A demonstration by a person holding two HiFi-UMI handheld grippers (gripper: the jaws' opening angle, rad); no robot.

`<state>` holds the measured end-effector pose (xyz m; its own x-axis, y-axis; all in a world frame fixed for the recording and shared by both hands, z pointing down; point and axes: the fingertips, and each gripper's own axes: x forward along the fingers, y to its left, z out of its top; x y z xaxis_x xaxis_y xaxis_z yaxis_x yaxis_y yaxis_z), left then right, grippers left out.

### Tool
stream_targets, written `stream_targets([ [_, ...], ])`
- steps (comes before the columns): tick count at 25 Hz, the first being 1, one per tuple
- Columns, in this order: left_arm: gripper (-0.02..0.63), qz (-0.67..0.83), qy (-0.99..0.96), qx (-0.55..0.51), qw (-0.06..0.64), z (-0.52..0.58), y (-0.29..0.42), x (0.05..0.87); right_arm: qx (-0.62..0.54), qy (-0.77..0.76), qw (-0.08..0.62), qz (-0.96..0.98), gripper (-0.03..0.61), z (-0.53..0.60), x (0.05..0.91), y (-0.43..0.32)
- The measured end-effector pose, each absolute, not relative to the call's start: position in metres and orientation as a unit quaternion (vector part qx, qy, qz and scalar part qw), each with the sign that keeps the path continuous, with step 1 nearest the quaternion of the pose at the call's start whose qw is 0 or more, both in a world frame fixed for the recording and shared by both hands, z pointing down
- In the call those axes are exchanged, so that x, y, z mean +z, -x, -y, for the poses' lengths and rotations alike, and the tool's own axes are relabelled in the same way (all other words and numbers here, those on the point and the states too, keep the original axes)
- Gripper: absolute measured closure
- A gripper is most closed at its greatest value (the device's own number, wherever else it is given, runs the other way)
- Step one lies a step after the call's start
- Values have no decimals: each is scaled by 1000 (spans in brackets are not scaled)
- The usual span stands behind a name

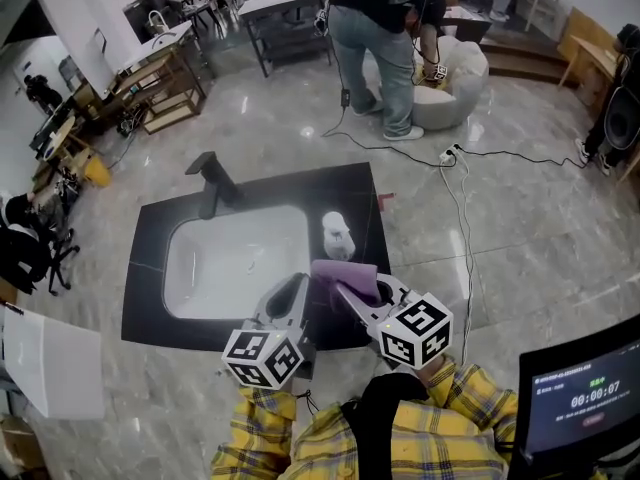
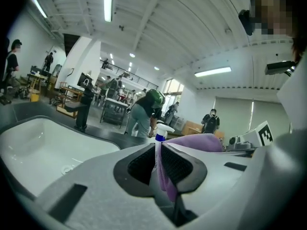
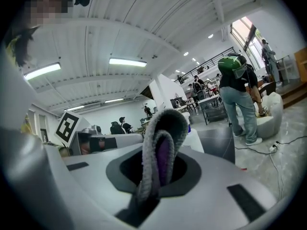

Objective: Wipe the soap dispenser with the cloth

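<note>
Both my grippers, held side by side in front of my chest, point forward and nearly level over the near edge of the black counter (image 1: 345,190); my yellow checked sleeves (image 1: 470,408) show behind them. The left gripper (image 1: 296,290) is clamped on one edge of the purple cloth (image 1: 345,271), a thin strip of it pinched between the jaws; the right gripper (image 1: 350,293) is clamped on a thick fold of the same cloth, which bridges the two tips. The soap dispenser (image 1: 338,235) stands on the counter at the right rim of the white sink (image 1: 180,268), just beyond the cloth; whether the two touch I cannot tell. The black tap (image 1: 213,180) stands at the far rim. Each marker cube (image 1: 264,357) bears black-and-white squares, no letters; the screen (image 1: 585,400) at my right reads 00:00:07; its smaller print is too small to read.
</note>
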<state>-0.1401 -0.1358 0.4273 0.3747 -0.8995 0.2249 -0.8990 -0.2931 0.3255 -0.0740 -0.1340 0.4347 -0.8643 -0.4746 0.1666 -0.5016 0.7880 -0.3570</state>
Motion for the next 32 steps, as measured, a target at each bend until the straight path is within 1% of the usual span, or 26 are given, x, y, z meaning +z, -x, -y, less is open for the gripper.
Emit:
stream_targets([
  [6, 578, 560, -810, -9, 173, 159, 141, 411, 188, -251, 33, 949, 531, 147, 438, 69],
  [15, 595, 527, -835, -16, 155, 192, 141, 392, 150, -264, 43, 952, 531, 161, 431, 75],
  [20, 598, 503, -850, -13, 158, 205, 154, 383, 130, -283, 48, 949, 531, 162, 423, 91],
  [23, 598, 494, -854, -10, 163, 217, 155, 382, 103, -299, 62, 947, 531, 169, 420, 90],
  [27, 598, 480, -862, 0, 161, 224, 157, 385, 47, -319, 97, 942, 531, 175, 423, 92],
  [32, 598, 443, -884, 28, 149, 241, 147, 378, 43, -322, 113, 939, 531, 177, 428, 94],
])
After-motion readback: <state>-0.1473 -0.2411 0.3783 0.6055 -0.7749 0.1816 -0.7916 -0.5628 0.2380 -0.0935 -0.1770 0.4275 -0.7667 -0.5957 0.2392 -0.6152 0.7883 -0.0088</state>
